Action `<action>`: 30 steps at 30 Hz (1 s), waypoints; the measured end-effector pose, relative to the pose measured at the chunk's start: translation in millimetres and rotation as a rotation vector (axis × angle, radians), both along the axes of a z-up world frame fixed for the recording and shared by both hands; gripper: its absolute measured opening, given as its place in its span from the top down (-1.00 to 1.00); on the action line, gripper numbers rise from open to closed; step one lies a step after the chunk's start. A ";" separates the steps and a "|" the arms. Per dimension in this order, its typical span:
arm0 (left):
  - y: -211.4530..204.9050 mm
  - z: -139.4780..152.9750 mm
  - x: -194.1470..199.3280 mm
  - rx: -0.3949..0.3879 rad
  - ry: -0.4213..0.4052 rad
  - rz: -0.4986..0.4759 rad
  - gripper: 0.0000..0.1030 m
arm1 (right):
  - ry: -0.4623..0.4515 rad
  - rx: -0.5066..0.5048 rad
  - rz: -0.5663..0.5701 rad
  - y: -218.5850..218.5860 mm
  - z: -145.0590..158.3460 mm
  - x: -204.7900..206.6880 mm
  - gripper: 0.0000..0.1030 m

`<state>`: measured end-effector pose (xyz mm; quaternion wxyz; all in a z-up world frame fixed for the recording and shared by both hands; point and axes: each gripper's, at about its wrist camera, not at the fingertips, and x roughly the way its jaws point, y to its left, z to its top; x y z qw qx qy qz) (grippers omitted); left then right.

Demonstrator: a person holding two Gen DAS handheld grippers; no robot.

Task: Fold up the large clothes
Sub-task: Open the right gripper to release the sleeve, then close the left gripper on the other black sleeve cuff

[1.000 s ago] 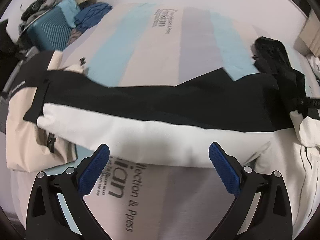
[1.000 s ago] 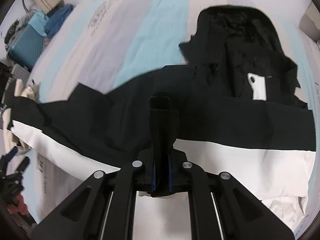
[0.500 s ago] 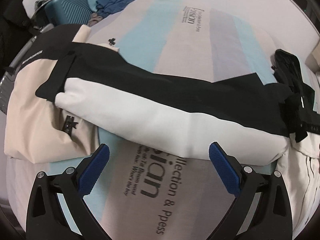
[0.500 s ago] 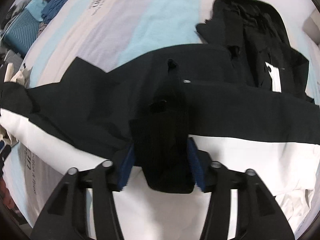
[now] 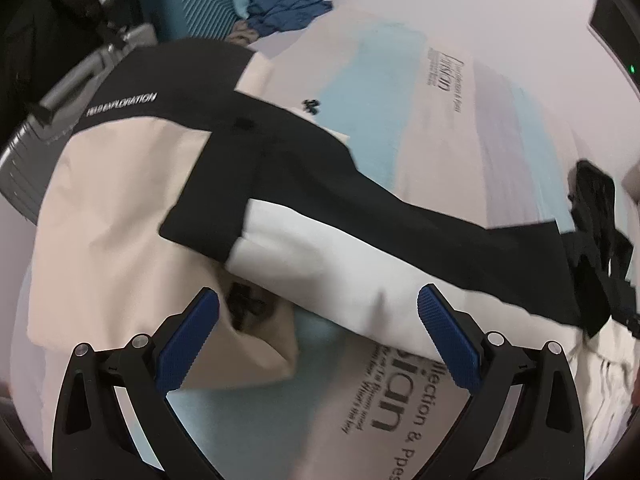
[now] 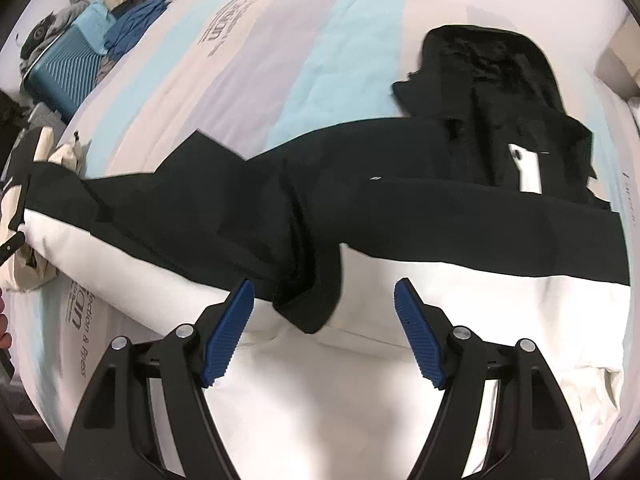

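Left wrist view: the left gripper is seen with its two blue-padded fingers spread wide, nothing held between them. Just ahead of it a large jacket in black, white and beige is laid across a bed sheet striped in pale blue, lilac and cream and printed with dark lettering. A white and black sleeve is folded across the beige body of the jacket, and white lettering is printed on the black shoulder panel at upper left. A black zip pull is seen on the beige cloth close to the left finger pad. At the far edge of the bed a teal suitcase is stood, with a heap of blue clothes beside it.

Right wrist view: the right gripper is likewise held with its fingers parted, and no cloth is pinched. A black cuff end of the jacket is draped over the white part just ahead of the gap between the pads; whether it is touched by either pad cannot be told. The black hood with a white label is spread on the bed sheet beyond. The teal suitcase is seen at upper left.
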<state>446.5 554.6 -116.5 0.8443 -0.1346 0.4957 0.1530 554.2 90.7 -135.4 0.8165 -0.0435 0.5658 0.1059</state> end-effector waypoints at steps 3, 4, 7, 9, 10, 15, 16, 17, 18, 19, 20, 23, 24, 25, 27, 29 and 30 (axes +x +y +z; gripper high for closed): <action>22.1 -4.0 3.8 0.012 0.014 0.052 -0.56 | -0.016 -0.001 -0.013 -5.2 7.3 3.1 -0.35; 27.8 -5.4 5.1 0.003 0.015 0.067 -0.55 | -0.020 -0.001 -0.017 -7.0 8.7 4.1 -0.35; 39.1 -9.5 7.7 -0.021 0.019 0.079 -0.47 | -0.033 0.004 -0.025 -11.4 11.9 6.3 -0.35; 42.3 -14.3 11.0 -0.018 0.038 0.069 -0.47 | -0.039 0.005 -0.029 -13.0 13.0 7.6 -0.35; 42.4 -15.2 11.3 -0.019 0.040 0.069 -0.47 | -0.041 0.008 -0.033 -13.8 12.9 8.0 -0.35; 44.6 -18.2 18.5 -0.019 0.041 0.096 -0.34 | -0.027 0.018 -0.040 -16.8 7.0 4.8 -0.35; 44.4 -19.1 20.4 -0.004 0.054 0.101 -0.24 | -0.024 0.021 -0.040 -17.6 6.1 3.4 -0.35; 44.7 -19.7 21.6 0.011 0.065 0.106 -0.09 | -0.022 0.023 -0.040 -18.0 5.3 1.5 -0.35; 45.7 -20.3 22.0 0.018 0.071 0.114 0.09 | -0.020 0.025 -0.039 -18.4 4.5 -0.7 -0.35; 47.1 -20.4 21.3 0.033 0.081 0.127 0.16 | -0.020 0.025 -0.038 -18.8 4.0 -1.9 -0.35; 49.3 -20.1 21.1 0.035 0.081 0.129 0.25 | -0.020 0.024 -0.036 -19.6 3.5 -3.2 -0.35; 50.1 -16.2 18.9 0.052 0.078 0.130 0.46 | -0.019 0.030 -0.038 -23.2 4.1 -5.8 -0.35; 49.4 -14.2 16.8 0.056 0.076 0.130 0.52 | -0.022 0.028 -0.037 -24.2 4.7 -6.8 -0.35; 46.7 -12.2 17.0 0.070 0.076 0.120 0.55 | -0.025 0.024 -0.035 -25.5 5.5 -7.7 -0.35; 42.7 -9.0 17.0 0.096 0.078 0.110 0.62 | -0.030 0.020 -0.034 -29.0 6.5 -9.7 -0.35; 40.8 -1.4 18.1 0.099 0.059 0.111 0.66 | -0.028 0.023 -0.039 -32.3 6.2 -10.9 -0.35; 39.2 3.4 18.1 0.109 0.046 0.107 0.67 | -0.027 0.024 -0.041 -34.3 5.7 -11.5 -0.35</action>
